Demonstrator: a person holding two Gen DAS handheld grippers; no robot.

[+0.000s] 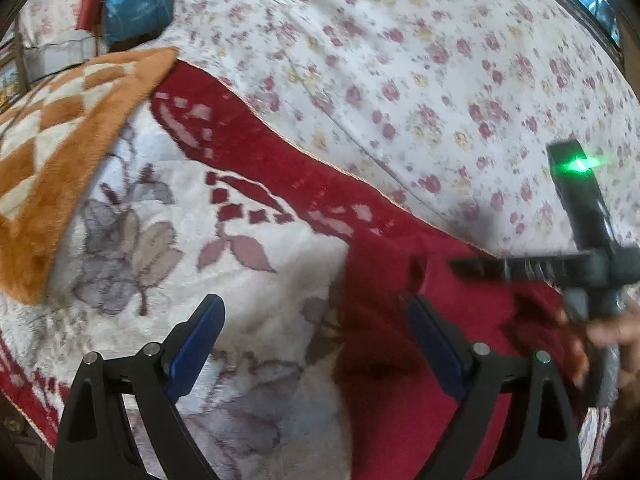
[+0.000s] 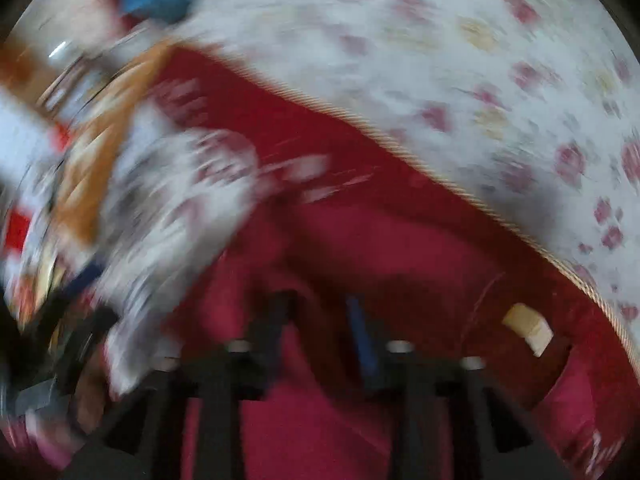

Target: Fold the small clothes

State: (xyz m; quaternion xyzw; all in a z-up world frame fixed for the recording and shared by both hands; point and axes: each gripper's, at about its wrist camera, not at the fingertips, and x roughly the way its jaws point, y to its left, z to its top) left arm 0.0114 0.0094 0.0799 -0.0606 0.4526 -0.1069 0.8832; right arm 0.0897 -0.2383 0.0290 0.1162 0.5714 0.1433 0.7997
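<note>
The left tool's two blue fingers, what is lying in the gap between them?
In the left wrist view, the left tool is wide open. Between its fingers lies the white flowered blanket, then the edge of the red cloth by the right-hand finger.

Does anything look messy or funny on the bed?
A bit. The dark red garment lies bunched and rumpled on the blanket, not flat or folded. The left gripper hangs open over its edge. The right wrist view is too blurred to judge more.

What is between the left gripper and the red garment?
Nothing visible. The left gripper is open, and the red garment already lies beside its right finger on the blanket. The right gripper's black frame crosses farther along.
</note>
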